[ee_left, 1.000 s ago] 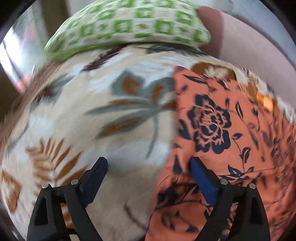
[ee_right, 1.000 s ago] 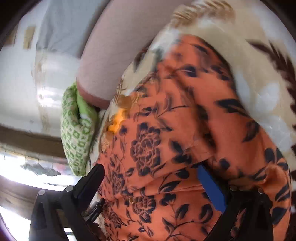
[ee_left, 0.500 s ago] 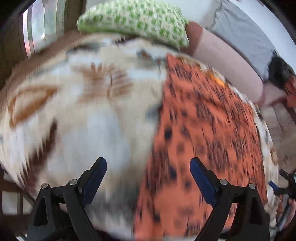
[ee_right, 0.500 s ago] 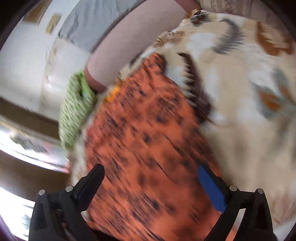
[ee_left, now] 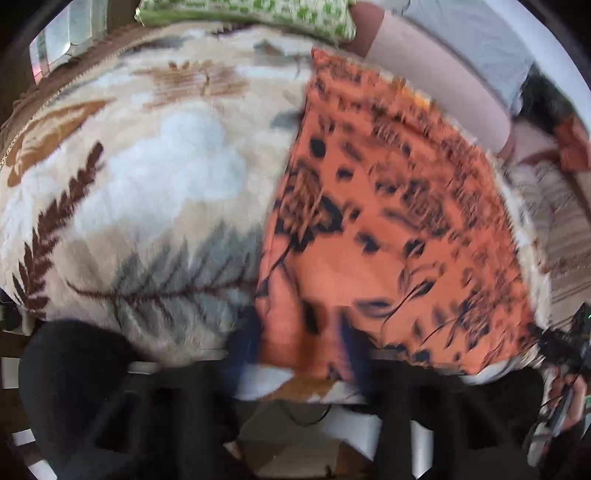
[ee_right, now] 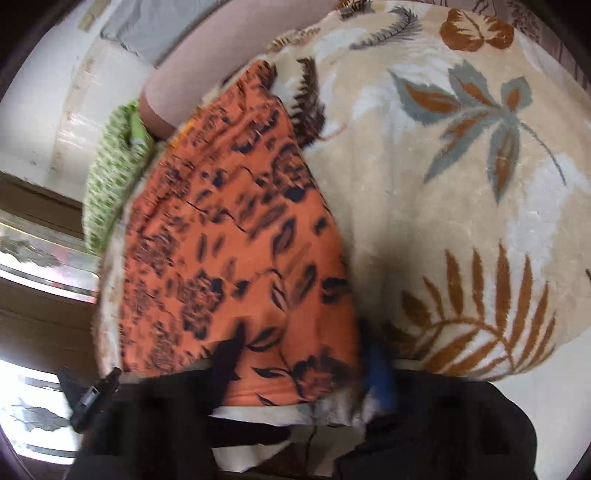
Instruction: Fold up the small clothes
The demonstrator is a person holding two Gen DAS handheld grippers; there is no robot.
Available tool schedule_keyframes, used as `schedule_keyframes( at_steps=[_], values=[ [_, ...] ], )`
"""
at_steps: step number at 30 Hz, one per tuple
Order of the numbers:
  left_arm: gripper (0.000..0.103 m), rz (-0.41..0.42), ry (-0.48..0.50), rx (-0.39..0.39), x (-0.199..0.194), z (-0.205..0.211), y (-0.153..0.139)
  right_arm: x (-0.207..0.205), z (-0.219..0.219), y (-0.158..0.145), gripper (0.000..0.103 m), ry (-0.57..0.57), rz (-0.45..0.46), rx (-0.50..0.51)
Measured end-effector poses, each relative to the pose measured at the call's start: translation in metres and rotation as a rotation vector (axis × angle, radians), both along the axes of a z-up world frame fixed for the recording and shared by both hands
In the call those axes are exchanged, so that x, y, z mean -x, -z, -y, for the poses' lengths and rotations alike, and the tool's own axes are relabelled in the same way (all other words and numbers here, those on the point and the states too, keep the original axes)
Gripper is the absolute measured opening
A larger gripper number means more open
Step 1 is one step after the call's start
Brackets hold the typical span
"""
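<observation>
An orange cloth (ee_left: 388,229) with dark flower print lies flat on the leafy blanket (ee_left: 147,192). Both grippers, left gripper (ee_left: 295,343) and right gripper (ee_right: 303,354), are closing around its near edge.

You see an orange cloth (ee_left: 388,221) with dark blue flowers. Under it, the blanket (ee_left: 147,184) is cream with brown and grey leaves. Behind the blanket, the pillow (ee_left: 251,11) is green-and-white checked.
</observation>
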State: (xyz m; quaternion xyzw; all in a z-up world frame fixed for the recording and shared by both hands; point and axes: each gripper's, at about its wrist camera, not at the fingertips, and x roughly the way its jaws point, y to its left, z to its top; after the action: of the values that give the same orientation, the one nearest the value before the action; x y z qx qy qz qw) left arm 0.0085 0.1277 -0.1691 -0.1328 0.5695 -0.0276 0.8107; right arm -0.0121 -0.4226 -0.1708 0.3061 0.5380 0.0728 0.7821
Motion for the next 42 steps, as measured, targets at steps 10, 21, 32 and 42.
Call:
schedule_keyframes(
  at_steps=[10,21,32,42],
  values=[
    [0.008,0.102,-0.04,0.034,0.015,-0.01,-0.028,0.022,0.003,-0.043,0.008,0.028,0.131,-0.054],
    [0.054,0.038,-0.105,0.08,0.008,-0.018,-0.003,0.012,0.006,-0.012,0.096,0.096,0.07,-0.073],
    [0.007,0.07,-0.037,0.095,-0.004,-0.019,-0.032,0.01,0.022,-0.017,0.009,0.097,0.098,-0.285],
    [0.007,0.045,-0.027,0.133,-0.037,-0.016,-0.047,-0.016,0.034,-0.017,0.009,0.113,0.127,-0.376]
  ],
)
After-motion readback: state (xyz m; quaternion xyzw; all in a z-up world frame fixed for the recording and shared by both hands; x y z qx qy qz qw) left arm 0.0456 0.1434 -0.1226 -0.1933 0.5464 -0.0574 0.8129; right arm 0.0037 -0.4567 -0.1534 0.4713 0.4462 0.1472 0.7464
